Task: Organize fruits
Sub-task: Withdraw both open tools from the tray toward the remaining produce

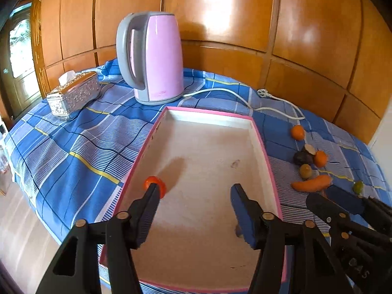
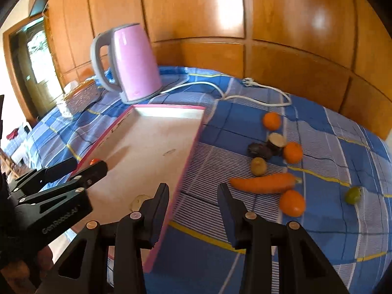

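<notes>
A pink-rimmed tray [image 1: 259, 132] lies on the blue checked cloth. My left gripper [image 1: 194, 187] hangs open over its near half. A small red-orange fruit [image 1: 153, 183] rests on the tray floor by the left rim, right behind the left fingertip, and nothing is pressed between the pads. My right gripper [image 2: 193, 187] is open and empty over the tray's right rim [image 2: 188, 159]. On the cloth to its right lie a carrot [image 2: 263, 183], three oranges [image 2: 292, 202], a kiwi [image 2: 258, 165], a dark fruit [image 2: 257, 150] with a cut half [image 2: 276, 140], and a lime [image 2: 353, 195].
A pink kettle [image 1: 156, 58] stands behind the tray, and its white cord [image 1: 235, 95] and plug trail across the cloth to the right. A silver tissue box [image 1: 73, 94] sits at the back left. A wooden panelled wall closes the back. The table edge drops off on the left.
</notes>
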Demonstrator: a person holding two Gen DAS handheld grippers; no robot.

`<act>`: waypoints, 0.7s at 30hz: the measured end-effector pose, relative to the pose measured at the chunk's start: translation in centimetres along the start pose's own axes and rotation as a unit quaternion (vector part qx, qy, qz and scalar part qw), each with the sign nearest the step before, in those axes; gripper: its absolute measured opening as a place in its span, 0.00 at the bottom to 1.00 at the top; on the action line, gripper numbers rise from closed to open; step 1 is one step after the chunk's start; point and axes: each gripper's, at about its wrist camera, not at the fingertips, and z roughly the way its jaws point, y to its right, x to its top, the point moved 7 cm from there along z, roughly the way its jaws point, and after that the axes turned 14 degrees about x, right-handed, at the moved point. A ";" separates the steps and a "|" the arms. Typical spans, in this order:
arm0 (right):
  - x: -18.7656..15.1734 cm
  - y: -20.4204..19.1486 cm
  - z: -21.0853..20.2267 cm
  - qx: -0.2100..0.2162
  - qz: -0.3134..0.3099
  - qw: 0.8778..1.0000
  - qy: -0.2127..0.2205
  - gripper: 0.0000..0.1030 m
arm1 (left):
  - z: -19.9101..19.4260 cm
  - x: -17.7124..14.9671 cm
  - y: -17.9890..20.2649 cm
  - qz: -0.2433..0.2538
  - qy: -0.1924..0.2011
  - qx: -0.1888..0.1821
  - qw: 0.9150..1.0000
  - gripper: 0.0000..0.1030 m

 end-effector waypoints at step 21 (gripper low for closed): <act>-6.6 14.6 -4.0 -0.077 0.188 0.979 -0.013 0.41 | -2.4 -0.7 6.8 0.064 0.012 -0.092 0.994 0.87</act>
